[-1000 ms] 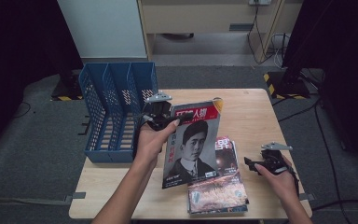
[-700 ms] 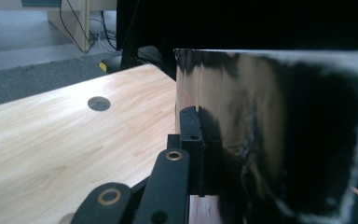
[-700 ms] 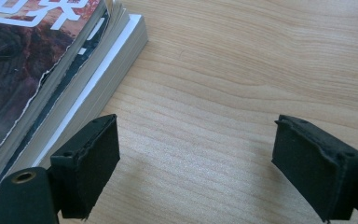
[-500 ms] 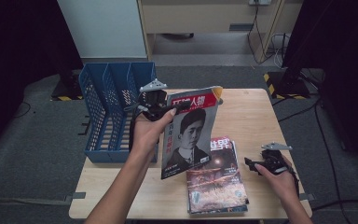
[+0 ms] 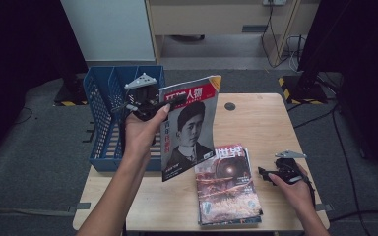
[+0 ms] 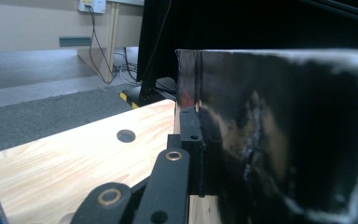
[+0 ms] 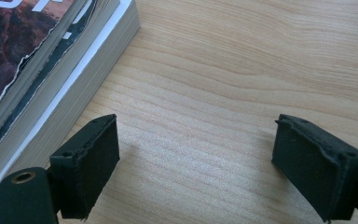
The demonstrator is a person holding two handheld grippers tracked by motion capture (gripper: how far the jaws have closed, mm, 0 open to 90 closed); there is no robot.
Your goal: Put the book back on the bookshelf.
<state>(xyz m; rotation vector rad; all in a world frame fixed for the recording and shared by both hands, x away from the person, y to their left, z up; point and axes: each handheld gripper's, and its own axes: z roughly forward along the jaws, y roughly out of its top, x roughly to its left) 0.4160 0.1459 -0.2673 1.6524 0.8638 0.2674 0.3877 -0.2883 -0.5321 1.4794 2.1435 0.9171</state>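
The left gripper [image 5: 170, 102] pinches the top edge of a portrait-cover magazine [image 5: 189, 129], holding it upright above the wooden table [image 5: 256, 118] beside the blue file rack [image 5: 103, 118], while the right gripper [image 5: 266, 173] rests spread wide by the magazine stack [image 5: 226, 187].

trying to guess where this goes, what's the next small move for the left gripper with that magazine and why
Probably carry it leftward over the blue file rack and line it up with a slot. The left gripper is shut on the magazine, holding it upright above the table, right beside the rack. The right gripper rests open by the magazine stack.
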